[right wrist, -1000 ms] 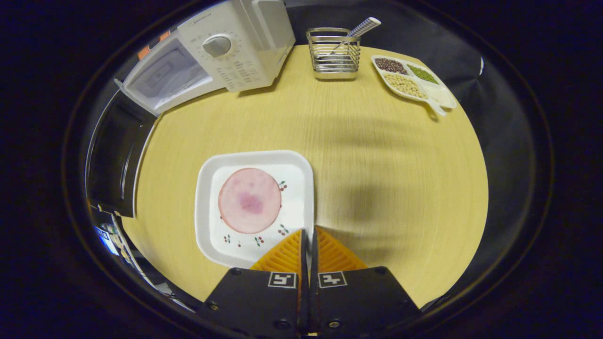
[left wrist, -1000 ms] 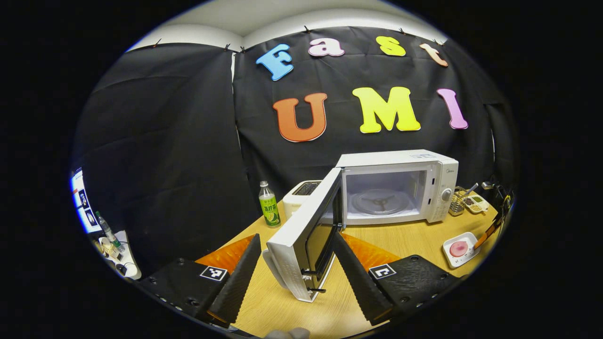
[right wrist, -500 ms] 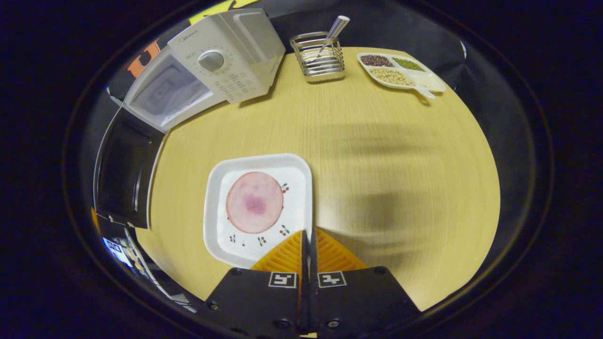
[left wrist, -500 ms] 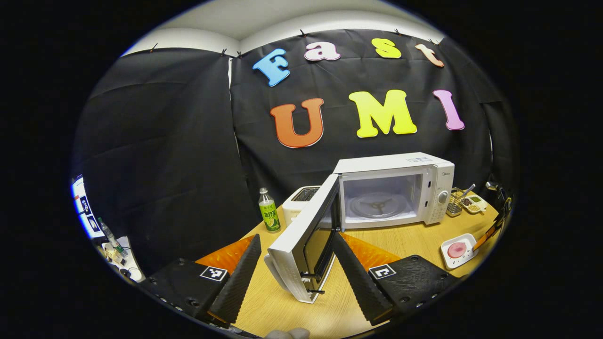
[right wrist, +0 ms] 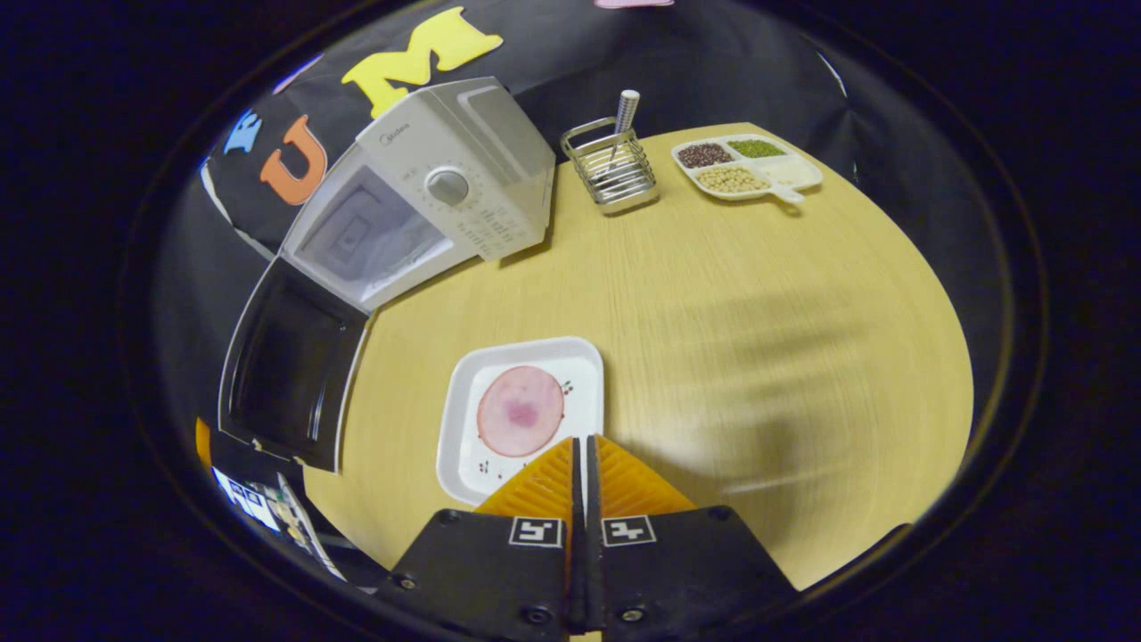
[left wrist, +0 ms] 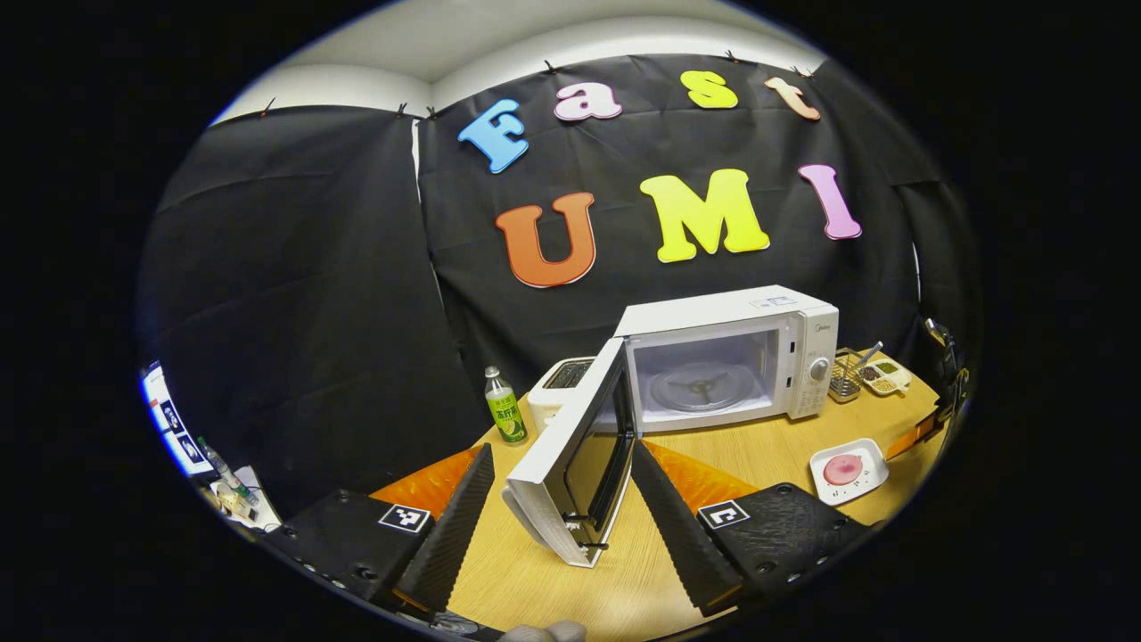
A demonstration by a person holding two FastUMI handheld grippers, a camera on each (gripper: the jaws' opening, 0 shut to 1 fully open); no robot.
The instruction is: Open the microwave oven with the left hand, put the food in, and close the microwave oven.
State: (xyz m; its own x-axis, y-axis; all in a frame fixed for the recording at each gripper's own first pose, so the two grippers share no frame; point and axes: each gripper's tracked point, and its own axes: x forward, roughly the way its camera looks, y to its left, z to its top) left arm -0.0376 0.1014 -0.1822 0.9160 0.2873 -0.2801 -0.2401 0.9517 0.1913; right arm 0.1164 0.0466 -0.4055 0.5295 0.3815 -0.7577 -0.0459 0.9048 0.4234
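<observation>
Left hand-held gripper (left wrist: 562,499), jaws wide, had backed off the swung-open microwave door (left wrist: 570,468); right hand-held gripper (right wrist: 584,473), closed and empty, rose above the plated food (right wrist: 520,411) just ahead—pickup pending.

Small brand mark on microwave (right wrist: 450,183) control panel, above dial: too small for me to make out. Green label on bottle (left wrist: 504,407): print unreadable. Black-and-white square markers on my left gripper (left wrist: 562,513) and right gripper (right wrist: 584,464): patterns, no text.
</observation>
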